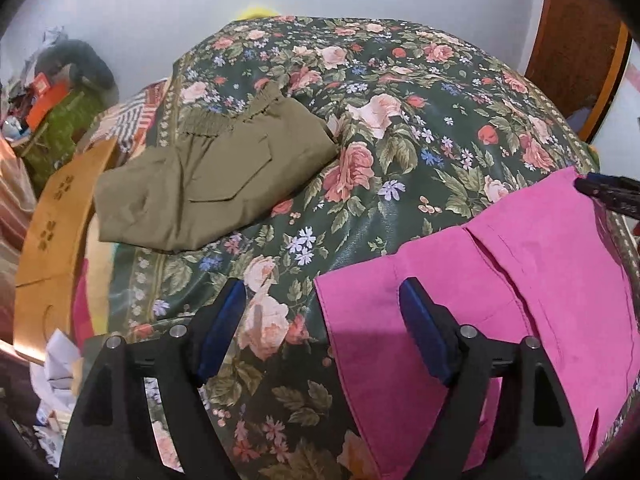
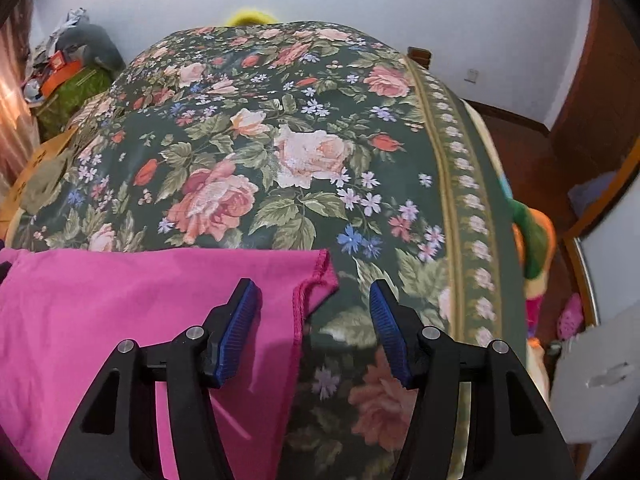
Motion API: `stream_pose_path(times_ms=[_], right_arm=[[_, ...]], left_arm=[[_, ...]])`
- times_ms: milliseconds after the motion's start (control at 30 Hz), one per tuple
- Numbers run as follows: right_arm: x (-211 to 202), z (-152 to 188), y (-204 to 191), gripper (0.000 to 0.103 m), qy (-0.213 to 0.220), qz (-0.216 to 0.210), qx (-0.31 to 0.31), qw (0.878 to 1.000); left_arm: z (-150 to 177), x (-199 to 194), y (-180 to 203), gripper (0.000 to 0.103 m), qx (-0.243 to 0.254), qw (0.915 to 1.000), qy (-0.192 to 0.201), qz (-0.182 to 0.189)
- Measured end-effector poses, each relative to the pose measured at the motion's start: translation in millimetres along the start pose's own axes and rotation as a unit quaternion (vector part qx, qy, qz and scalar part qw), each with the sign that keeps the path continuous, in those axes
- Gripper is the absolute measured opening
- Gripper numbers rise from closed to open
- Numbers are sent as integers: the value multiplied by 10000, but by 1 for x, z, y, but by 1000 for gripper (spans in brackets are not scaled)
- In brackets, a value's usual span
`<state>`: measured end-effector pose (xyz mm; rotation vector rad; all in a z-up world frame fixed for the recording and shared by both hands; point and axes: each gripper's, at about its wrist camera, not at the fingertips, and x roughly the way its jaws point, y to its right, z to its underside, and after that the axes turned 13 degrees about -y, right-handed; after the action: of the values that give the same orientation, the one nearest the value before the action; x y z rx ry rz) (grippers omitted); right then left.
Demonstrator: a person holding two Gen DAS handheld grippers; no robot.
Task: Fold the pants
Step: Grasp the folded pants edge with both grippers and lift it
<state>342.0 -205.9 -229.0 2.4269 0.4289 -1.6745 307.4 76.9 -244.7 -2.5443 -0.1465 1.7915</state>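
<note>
The pink pants [image 1: 500, 280] lie flat on the near part of the floral bedspread [image 1: 400, 128], between the two tools. The left gripper [image 1: 320, 300] stands wide apart and holds nothing: its right finger hangs over the pants' left edge, its left finger over bare bedspread. The right gripper [image 2: 314, 292] is wide apart too and holds nothing; its left finger sits above the pants' right end, close to the stitched hem corner, its right finger over the bedspread. Folded olive pants [image 1: 216, 176] rest far left, well apart from the pink pair, beside a wooden headboard [image 1: 52, 236].
</note>
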Motion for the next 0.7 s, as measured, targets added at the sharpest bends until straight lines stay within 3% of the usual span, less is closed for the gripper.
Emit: stream_pose_path(times_ms=[67,167,267,467,567,700], right_arm=[[-20,4,-6,54,165,-256,-46,9995],[-45,7,-24,56,373,-511,-254,9977],[-57,6,-54,57,407,-675,-594,9951],[-25,6,-109,63,-63,-886,-1239,9883],[2,17,-120,63,-639,-1004,-1353,9836],[-7,47,-126,65,-541,-585,-1977,9770]], left_arm=[[-1,-11,4,80,70,9999,77,-105],[-6,-30,8,80,110,9995,250,136],[-12,-33,15,80,170,9995,239,142],[-10,-3,24,80,269,9993,-236,74],[-2,8,21,89,213,9996,-205,9],[4,6,16,93,150,9998,-120,9]])
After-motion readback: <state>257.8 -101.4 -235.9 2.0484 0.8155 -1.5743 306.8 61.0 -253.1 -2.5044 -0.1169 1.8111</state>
